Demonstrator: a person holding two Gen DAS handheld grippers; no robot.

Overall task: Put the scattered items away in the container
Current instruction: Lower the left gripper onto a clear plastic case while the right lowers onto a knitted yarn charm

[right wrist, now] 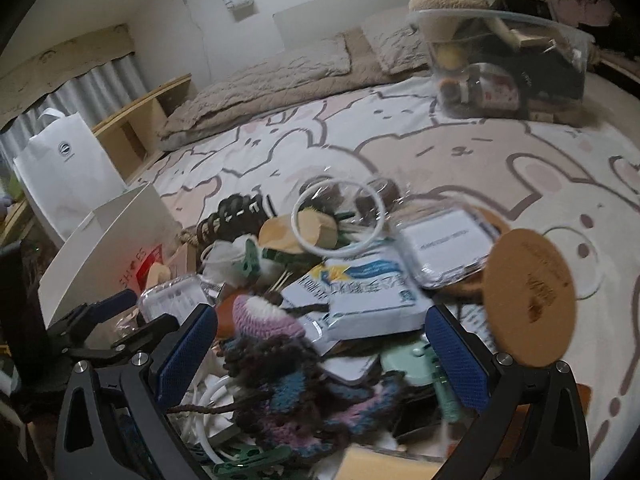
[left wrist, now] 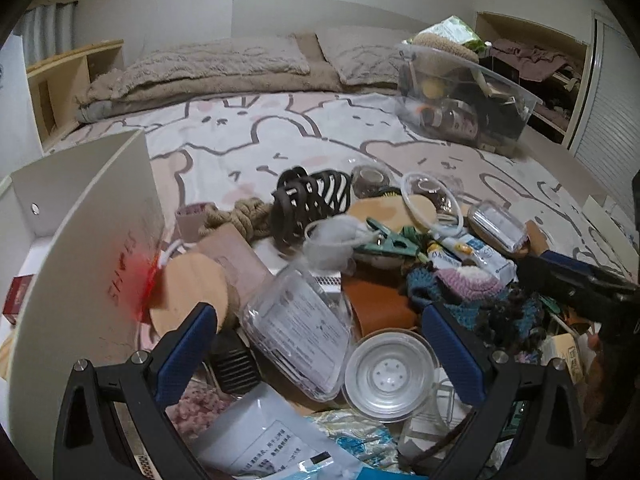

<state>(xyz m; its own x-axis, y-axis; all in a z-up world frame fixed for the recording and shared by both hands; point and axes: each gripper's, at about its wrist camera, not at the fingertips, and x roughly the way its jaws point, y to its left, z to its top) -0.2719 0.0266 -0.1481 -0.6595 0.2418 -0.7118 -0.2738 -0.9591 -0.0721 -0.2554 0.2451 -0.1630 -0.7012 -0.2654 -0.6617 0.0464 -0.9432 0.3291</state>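
Between the blue pads of the left gripper [left wrist: 320,344], spread wide and empty, a clear plastic case [left wrist: 296,336] and a round clear lid [left wrist: 390,372] are framed at the near edge of the pile. The right gripper [right wrist: 320,350] is likewise held wide open w/ nothing gripped, above a crocheted pink-and-blue piece [right wrist: 280,364].

For a clean pick, one item should be isolated first. The crochet is judged the easier grab for the right side: soft, bunchable, unlikely to slip. The clear case is slick and partly under other bits, so it should be pinched across its narrow sides, not the flat face.

Further out, a white medicine box [right wrist: 360,296], a white ring [right wrist: 340,220], a black hair claw [left wrist: 308,200], a green clip [left wrist: 384,240] and a coil of rope [left wrist: 244,216] are heaped together; a cork disc [right wrist: 528,300] leans at the pile's right edge, close to the right gripper's pad, and could be knocked. A white board [left wrist: 88,240] stands at the left.

The clear container [left wrist: 464,100], already part-filled, sits well apart at the far side of the bedspread [left wrist: 248,136], approx. opposite the pile, so each item must be carried across.
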